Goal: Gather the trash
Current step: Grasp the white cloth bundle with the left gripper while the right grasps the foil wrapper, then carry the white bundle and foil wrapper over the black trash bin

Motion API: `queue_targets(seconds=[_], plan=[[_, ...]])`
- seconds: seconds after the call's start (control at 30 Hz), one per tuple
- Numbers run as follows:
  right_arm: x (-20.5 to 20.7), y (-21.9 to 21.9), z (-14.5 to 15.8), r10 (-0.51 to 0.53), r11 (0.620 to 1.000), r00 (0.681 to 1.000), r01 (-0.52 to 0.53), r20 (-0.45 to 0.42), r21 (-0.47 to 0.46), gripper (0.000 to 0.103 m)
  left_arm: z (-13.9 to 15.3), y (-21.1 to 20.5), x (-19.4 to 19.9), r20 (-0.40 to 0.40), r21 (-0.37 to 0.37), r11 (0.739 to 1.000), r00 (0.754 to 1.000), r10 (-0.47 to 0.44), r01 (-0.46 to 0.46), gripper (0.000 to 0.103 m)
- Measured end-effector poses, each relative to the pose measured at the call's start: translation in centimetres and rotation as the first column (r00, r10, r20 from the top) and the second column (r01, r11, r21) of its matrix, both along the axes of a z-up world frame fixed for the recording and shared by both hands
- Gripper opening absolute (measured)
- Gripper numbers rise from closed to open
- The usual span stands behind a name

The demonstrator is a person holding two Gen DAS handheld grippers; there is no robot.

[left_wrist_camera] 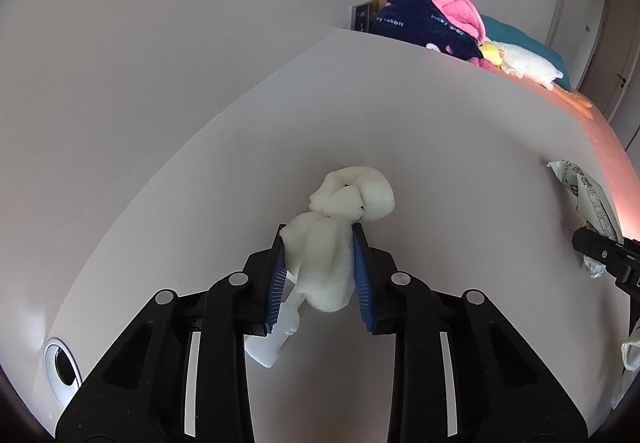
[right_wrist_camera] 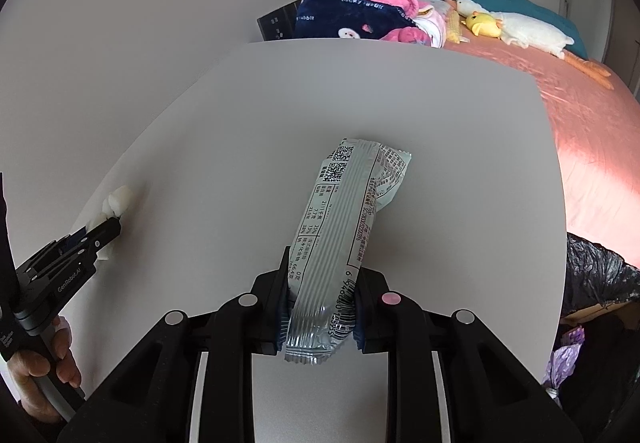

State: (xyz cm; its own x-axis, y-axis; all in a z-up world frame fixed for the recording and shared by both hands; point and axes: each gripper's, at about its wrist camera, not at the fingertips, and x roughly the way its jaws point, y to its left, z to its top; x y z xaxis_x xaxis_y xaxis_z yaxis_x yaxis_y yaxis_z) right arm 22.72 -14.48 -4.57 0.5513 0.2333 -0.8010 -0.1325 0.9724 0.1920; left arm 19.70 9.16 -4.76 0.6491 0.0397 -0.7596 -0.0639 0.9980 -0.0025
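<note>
Left tongs (left_wrist_camera: 320, 267) clamped on foam scrap (left_wrist_camera: 340, 243), right tongs (right_wrist_camera: 320, 303) on snack wrapper (right_wrist_camera: 340, 235); both above worktop (right_wrist_camera: 240, 123), binning into bag (right_wrist_camera: 596, 275) pending.

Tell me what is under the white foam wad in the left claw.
Under the foam wad, held in the left claw, a small white plastic piece lies on the table. Its upper end is hidden behind the foam and a claw finger, so its whole shape cannot be seen.

The worktop (right_wrist_camera: 248, 147) lies bare between the left gripper (right_wrist_camera: 114, 229) and right gripper (right_wrist_camera: 320, 291), leaving an open lane. A wall (left_wrist_camera: 140, 63) closes the left side; the bed (right_wrist_camera: 600, 147) and a black bag (right_wrist_camera: 596, 275) crowd the right.
</note>
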Motion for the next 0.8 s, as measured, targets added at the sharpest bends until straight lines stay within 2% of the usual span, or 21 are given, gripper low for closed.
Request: queue_targets(seconds=[0.33, 0.8], plan=[[-1.4, -1.5, 1.1, 0.020, 1.000, 1.000, -0.020, 0.009, 0.022, 0.026, 1.3, -3.6, -2.1, 0.001, -0.015, 0.999, 0.999, -0.046, 0.046, 0.030], [-5.8, -3.9, 4.2, 0.036, 0.998, 0.997, -0.040, 0.066, 0.055, 0.026, 3.8, -7.4, -6.1, 0.015, -0.047, 0.997, 0.998, -0.055, 0.056, 0.030]])
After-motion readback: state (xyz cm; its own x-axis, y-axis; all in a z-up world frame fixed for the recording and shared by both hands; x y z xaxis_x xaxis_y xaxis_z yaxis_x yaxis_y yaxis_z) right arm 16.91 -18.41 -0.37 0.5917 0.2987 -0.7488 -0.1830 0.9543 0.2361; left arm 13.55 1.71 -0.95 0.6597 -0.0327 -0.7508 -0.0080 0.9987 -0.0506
